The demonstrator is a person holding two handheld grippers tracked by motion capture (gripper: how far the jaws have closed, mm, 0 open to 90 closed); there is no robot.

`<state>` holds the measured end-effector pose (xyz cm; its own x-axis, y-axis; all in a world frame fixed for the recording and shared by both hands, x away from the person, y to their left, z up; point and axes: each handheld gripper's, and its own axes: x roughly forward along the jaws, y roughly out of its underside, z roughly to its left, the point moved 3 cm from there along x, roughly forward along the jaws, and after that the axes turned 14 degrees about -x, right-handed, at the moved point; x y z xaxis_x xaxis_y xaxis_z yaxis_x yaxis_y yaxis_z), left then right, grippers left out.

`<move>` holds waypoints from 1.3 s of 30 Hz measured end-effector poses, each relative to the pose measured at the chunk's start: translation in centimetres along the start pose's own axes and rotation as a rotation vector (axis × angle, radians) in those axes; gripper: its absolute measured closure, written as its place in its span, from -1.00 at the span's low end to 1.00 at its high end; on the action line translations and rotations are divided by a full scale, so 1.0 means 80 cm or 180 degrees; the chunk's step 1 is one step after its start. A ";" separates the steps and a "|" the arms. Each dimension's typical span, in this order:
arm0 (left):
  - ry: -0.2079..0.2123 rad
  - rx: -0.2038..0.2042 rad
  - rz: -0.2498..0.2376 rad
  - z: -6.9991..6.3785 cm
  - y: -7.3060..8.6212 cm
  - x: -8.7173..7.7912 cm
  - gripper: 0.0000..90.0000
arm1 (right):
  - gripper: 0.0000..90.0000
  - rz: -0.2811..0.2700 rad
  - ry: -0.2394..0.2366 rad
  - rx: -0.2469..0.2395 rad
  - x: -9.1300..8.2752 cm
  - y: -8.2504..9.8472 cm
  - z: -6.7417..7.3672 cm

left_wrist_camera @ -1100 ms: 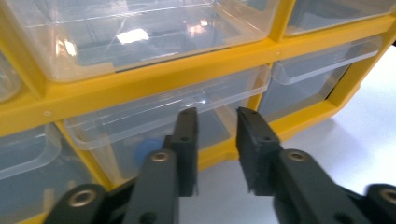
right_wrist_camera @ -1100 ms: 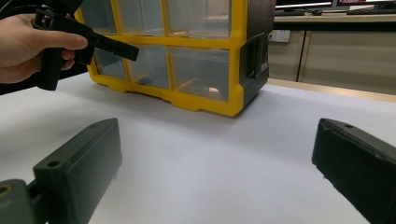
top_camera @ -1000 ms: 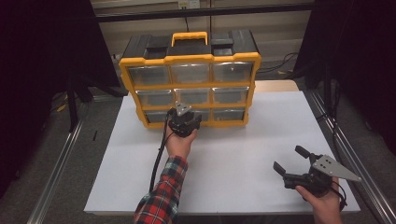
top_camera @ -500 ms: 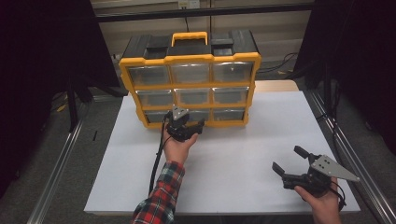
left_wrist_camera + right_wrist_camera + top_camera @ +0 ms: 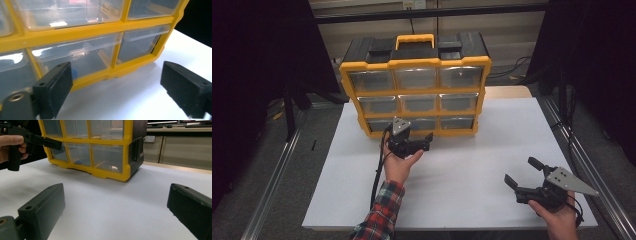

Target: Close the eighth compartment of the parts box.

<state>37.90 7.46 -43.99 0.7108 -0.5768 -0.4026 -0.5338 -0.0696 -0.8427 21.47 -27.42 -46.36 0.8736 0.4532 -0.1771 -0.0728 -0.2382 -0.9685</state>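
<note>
From the high view, a yellow-framed drawer organizer [image 5: 414, 85] stands upright at the far edge of the white table [image 5: 492, 150], left of centre, with its long side running along that edge. Its front shows nine clear drawers, three rows of three, under a black top with one yellow carrying handle [image 5: 415, 39]. There are two grippers. The left gripper [image 5: 424, 142] is held just in front of the bottom row, below the middle drawer, with the organizer straight ahead of it and very close. Its jaws have just been opening and now stand spread, with nothing between them. The right gripper [image 5: 522, 172] waits near the table's near right corner, well apart from the organizer, jaws also spread and empty. The left hand is plainly the nearer one.

In the left gripper view, the two black jaws stand wide at the bottom of the picture, with bare table between them. Right ahead is the bottom middle drawer [image 5: 75, 57], its clear lip running sideways across the front, so the jaws would need to meet that lip from the front. A small blue object [image 5: 74, 74] shows inside it, low down. The bottom right drawer [image 5: 140, 45] sits beside it, toward the organizer's corner.

In the right gripper view, the jaws are spread over empty white table. The organizer stands farther off, seen at an angle, and the left gripper reaches toward its lower drawers from the left.
</note>
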 end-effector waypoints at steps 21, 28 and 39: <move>0.0092 0.0015 -0.0156 0.022 0.020 -0.042 -0.94 | -0.98 0.0013 -0.0005 0.0011 0.000 0.001 0.001; 0.0127 0.0022 -0.0238 0.027 0.025 -0.052 -0.95 | -0.98 0.0012 -0.0007 0.0012 0.000 0.001 0.001; 0.0165 0.0051 -0.0301 0.034 0.033 -0.069 -0.94 | -0.98 0.0008 -0.0005 0.0012 0.000 0.001 0.001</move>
<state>33.82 12.62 -44.97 0.7328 -0.6096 -0.3021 -0.4576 -0.1130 -0.8819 21.43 -27.34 -46.47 0.8727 0.4540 -0.1798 -0.0768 -0.2362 -0.9687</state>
